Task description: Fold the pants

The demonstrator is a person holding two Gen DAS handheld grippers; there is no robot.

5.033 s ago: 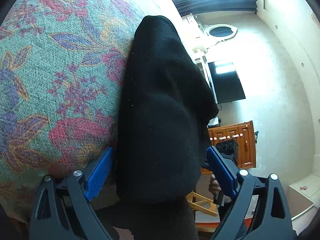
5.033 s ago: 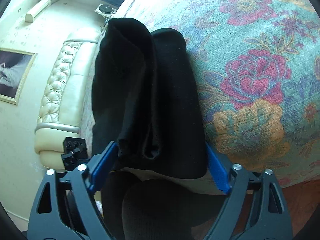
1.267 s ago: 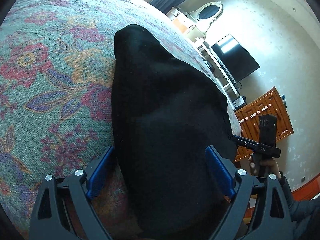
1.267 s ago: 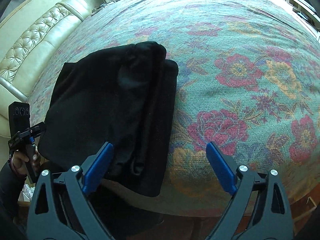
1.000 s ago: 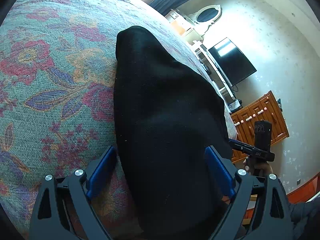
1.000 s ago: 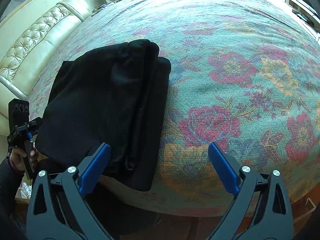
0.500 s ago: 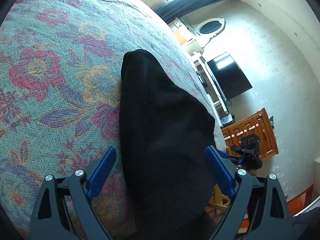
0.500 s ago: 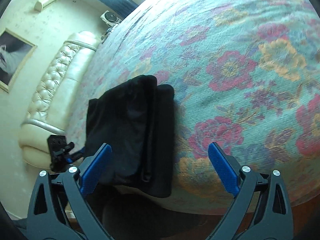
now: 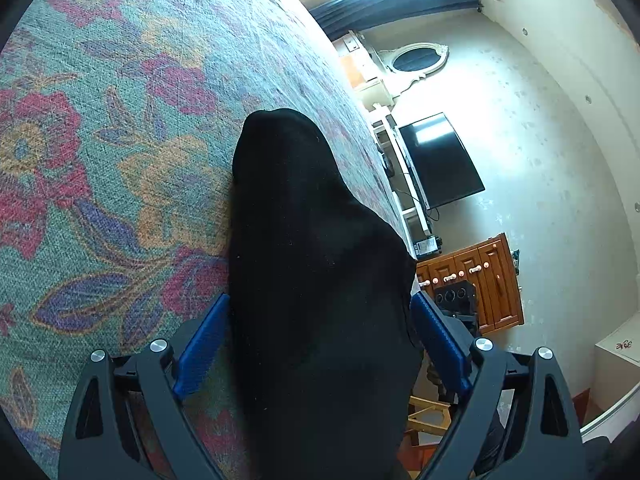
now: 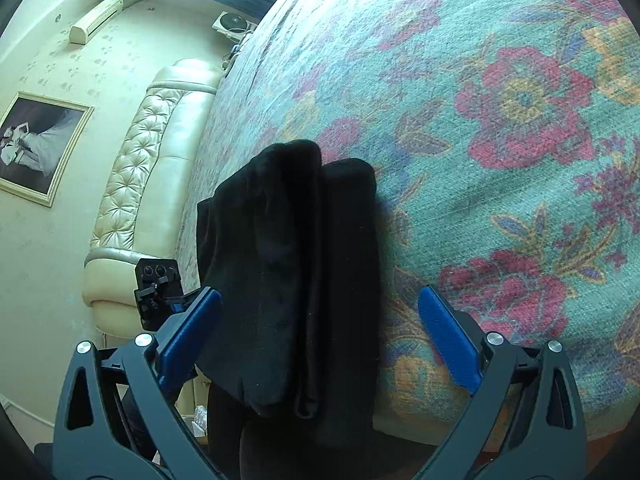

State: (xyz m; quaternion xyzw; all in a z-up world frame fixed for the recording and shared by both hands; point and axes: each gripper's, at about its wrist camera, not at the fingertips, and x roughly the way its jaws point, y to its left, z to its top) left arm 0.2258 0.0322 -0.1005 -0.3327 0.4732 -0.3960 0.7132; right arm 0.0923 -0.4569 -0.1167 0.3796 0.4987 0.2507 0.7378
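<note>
The black pants (image 9: 300,220) lie folded into a narrow bundle at the near edge of the floral bedspread (image 9: 100,160), their near end hanging over the edge. My left gripper (image 9: 320,304) is open and straddles the bundle from one side, a blue pad at each flank. In the right wrist view the pants (image 10: 288,240) show stacked layers. My right gripper (image 10: 320,294) is open too. Its left pad is beside the bundle's edge and its right pad is over bare bedspread (image 10: 500,160). Each view catches the other gripper's body beyond the pants.
A cream tufted headboard (image 10: 136,184) and a framed picture (image 10: 36,144) stand on the wall past the bed. On the other side are a dark TV (image 9: 436,160), a wooden dresser (image 9: 480,280) and an oval mirror (image 9: 416,58). Wide bedspread stretches beyond the pants.
Both views have rolled. The right gripper has dropped and shifted left, so the pants now sit between its fingers. The left gripper has drawn back a little. The pants have not moved.
</note>
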